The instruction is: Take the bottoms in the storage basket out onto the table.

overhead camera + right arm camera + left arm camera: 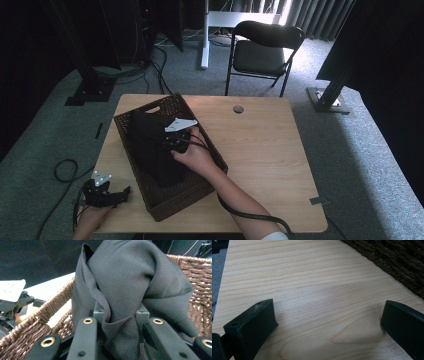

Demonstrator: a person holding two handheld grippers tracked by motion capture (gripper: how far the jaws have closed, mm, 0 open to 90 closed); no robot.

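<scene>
A dark brown wicker basket [176,204] stands slantwise on the left half of the wooden table [260,150]. Inside it lies a black cloth [150,147]. My right gripper [169,145] reaches into the basket from the right and is shut on that cloth. In the right gripper view the cloth [125,277] bunches up in folds out of the shut right gripper [120,317], with the basket's woven rim [50,307] behind it. My left gripper [125,194] rests at the table's front left corner, apart from the basket. Its jaws stand open over bare wood [328,315], with the basket wall [397,260] off to the upper right.
A black folding chair [265,50] stands beyond the table's far edge. A round cable hole [238,109] sits near the far edge of the table. Dark stand bases [90,90] and loose cables [65,170] lie on the grey carpet at left.
</scene>
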